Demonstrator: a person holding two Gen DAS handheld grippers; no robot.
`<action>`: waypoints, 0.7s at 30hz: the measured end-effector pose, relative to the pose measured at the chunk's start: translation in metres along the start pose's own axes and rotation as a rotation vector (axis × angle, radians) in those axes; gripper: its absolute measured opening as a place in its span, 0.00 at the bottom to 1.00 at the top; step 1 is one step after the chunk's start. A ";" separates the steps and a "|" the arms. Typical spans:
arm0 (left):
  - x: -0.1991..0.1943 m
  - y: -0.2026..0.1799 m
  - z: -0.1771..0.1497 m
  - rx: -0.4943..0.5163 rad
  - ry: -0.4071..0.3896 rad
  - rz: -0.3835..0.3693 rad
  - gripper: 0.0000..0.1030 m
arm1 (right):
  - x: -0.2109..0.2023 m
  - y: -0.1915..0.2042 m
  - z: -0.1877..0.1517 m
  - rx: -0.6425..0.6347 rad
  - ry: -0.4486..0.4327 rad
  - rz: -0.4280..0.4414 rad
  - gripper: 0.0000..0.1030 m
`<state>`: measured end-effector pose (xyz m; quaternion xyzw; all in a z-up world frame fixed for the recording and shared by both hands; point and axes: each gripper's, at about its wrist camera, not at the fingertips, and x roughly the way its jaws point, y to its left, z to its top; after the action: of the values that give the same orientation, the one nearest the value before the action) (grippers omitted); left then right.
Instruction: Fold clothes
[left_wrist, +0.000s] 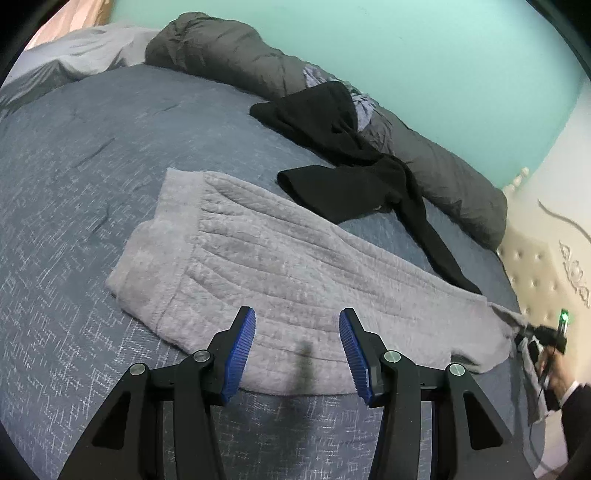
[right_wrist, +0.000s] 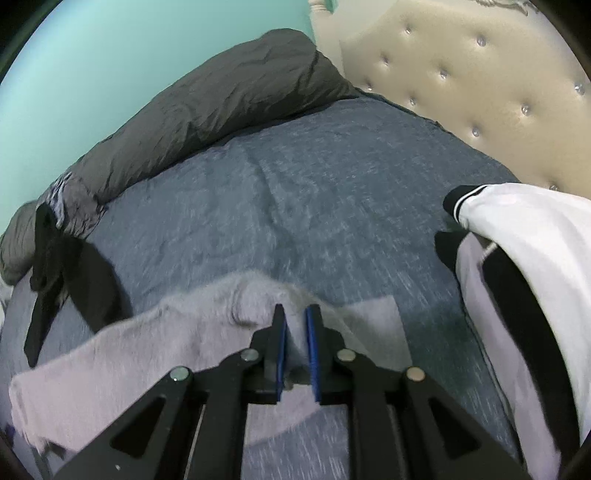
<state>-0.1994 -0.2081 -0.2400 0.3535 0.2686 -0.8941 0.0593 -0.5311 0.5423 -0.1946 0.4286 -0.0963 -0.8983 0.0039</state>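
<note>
Left claw (left_wrist: 297, 350): blue pads apart, nothing between them, hovering over the near edge of the grey fleece garment (left_wrist: 258, 266). No contact visible.

Right claw (right_wrist: 295, 345): pads close together, clamped on a bunched fold of the same grey fleece garment (right_wrist: 122, 362). In the left wrist view this claw (left_wrist: 532, 338) sits at the garment's far right end, with the cloth drawn into a narrow tail towards it. That end looks lifted off the bed; the rest lies flat.

Garment location: spread across the blue-grey bedspread (left_wrist: 74, 192), long axis running left to right, ribbed hem to the left.

Handling, judged: thick plush knit, soft and limp, light. No stiffness, so any unsupported part will sag and drag. The pile looks grippy rather than slick, so a pinch on a doubled edge should hold. Best holds are corners or the hem band, where the cloth is thicker. With one end taken, the matching corner on the near edge suits the left claw. Risk: pinching the bedspread together with the fleece.

Further back: a black garment (left_wrist: 347, 162) lies crumpled, one leg or sleeve trailing towards the grey one. Behind it a dark rolled duvet (left_wrist: 240, 55) lies along the turquoise wall (left_wrist: 443, 55). To the right, a white and black jacket (right_wrist: 524, 236) and a cream tufted headboard (right_wrist: 461, 74).
</note>
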 end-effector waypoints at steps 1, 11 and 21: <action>0.002 -0.002 0.000 0.006 0.004 0.001 0.50 | 0.004 -0.002 0.005 0.009 -0.001 -0.017 0.16; 0.018 -0.021 -0.001 0.035 0.022 -0.024 0.51 | -0.009 -0.034 0.002 0.092 -0.162 0.020 0.39; 0.018 -0.026 -0.003 0.030 0.031 -0.046 0.53 | 0.042 -0.026 -0.043 0.189 0.028 0.178 0.40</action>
<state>-0.2180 -0.1829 -0.2424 0.3617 0.2643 -0.8936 0.0295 -0.5221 0.5564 -0.2578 0.4296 -0.2179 -0.8752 0.0445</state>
